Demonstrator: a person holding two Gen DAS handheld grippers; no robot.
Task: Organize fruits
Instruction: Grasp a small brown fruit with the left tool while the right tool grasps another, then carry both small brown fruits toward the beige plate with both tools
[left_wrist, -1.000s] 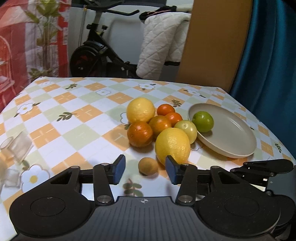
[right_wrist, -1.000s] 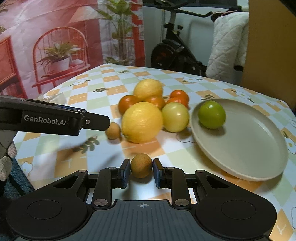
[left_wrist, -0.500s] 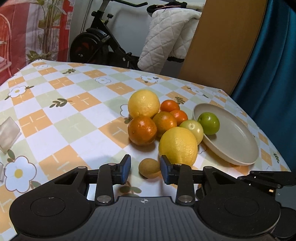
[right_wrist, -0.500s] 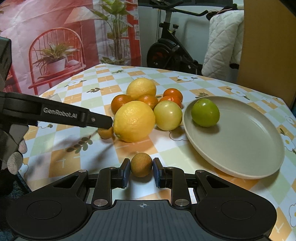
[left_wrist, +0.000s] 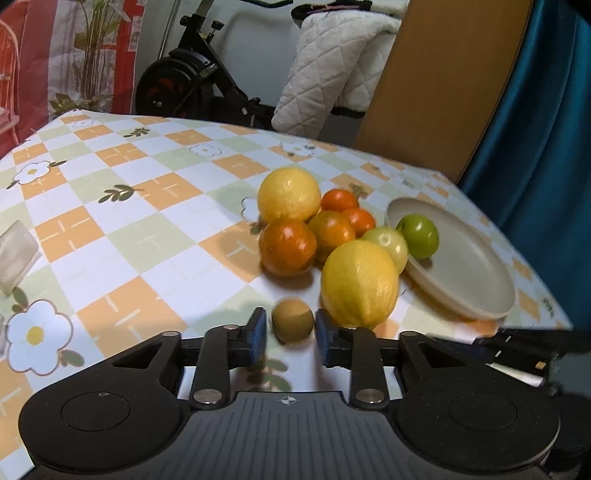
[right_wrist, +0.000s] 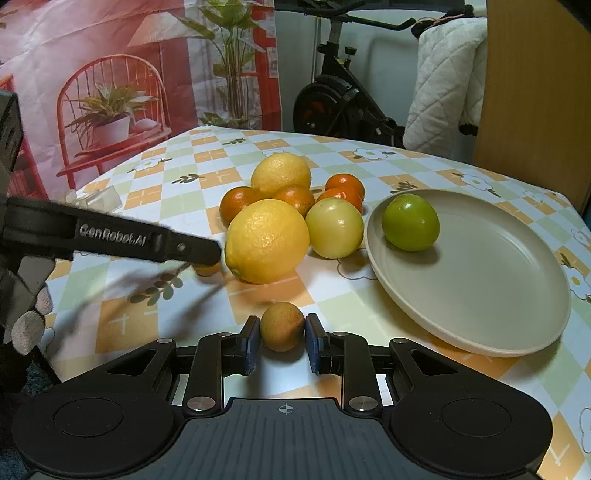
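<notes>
- Left wrist view: the left gripper (left_wrist: 290, 332) has just been closing its jaws around a small brown fruit (left_wrist: 292, 320). The blue pads now sit at both sides of it, and the grip looks complete or almost complete.
- This fruit lies on the checked tablecloth (left_wrist: 122, 258), just beside the front lemon (left_wrist: 359, 282). Behind it is the pile of oranges, with one large orange (left_wrist: 288, 246) at the front.
- The beige plate (left_wrist: 476, 273) is to the right and holds only one green fruit (left_wrist: 419, 235).
- Right wrist view: the right gripper (right_wrist: 281, 338) is closed on a second small brown fruit (right_wrist: 282, 325), with both pads pressing its sides. It is low over the cloth, near the front edge of the plate (right_wrist: 491, 295).
- The left gripper's finger (right_wrist: 140, 242) is seen from the side, and its tip hides most of its own fruit.
- My judgement: both fruits should go to the plate. Lift the left one straight up first, so that the finger does not push the lemon (right_wrist: 266, 240). Keep the squeeze gentle, because round fruit can slip out.
</notes>
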